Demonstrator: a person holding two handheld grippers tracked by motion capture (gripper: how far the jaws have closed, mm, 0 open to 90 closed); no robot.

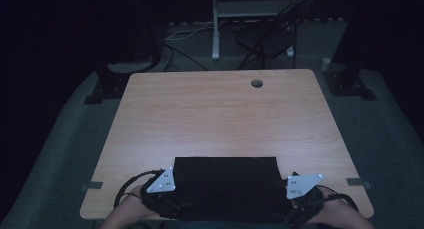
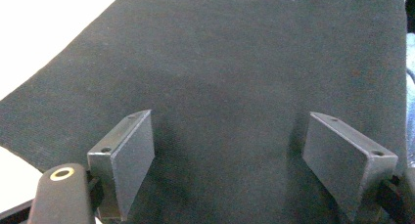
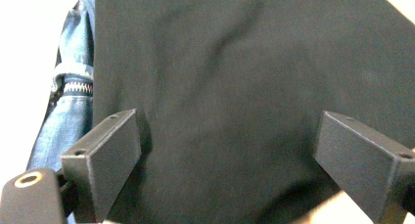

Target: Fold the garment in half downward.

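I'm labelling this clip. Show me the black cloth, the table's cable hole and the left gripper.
black cloth [image 1: 227, 181]: high view, middle of its flat top.
cable hole [image 1: 257, 83]: high view, centre of the hole.
left gripper [image 2: 227, 153]: left gripper view, midway between its open jaws.

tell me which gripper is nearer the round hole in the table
Right, slightly. The right gripper sits at the black cloth's near right corner, the left gripper at its near left corner; the hole lies far across, right of centre.

Matt black woven cloth [image 1: 226, 186] on a smooth, pale wood-grain table [image 1: 220, 114] — gripper jaws of dull dark metal, a zipped blue denim garment [image 3: 68, 106] beside.
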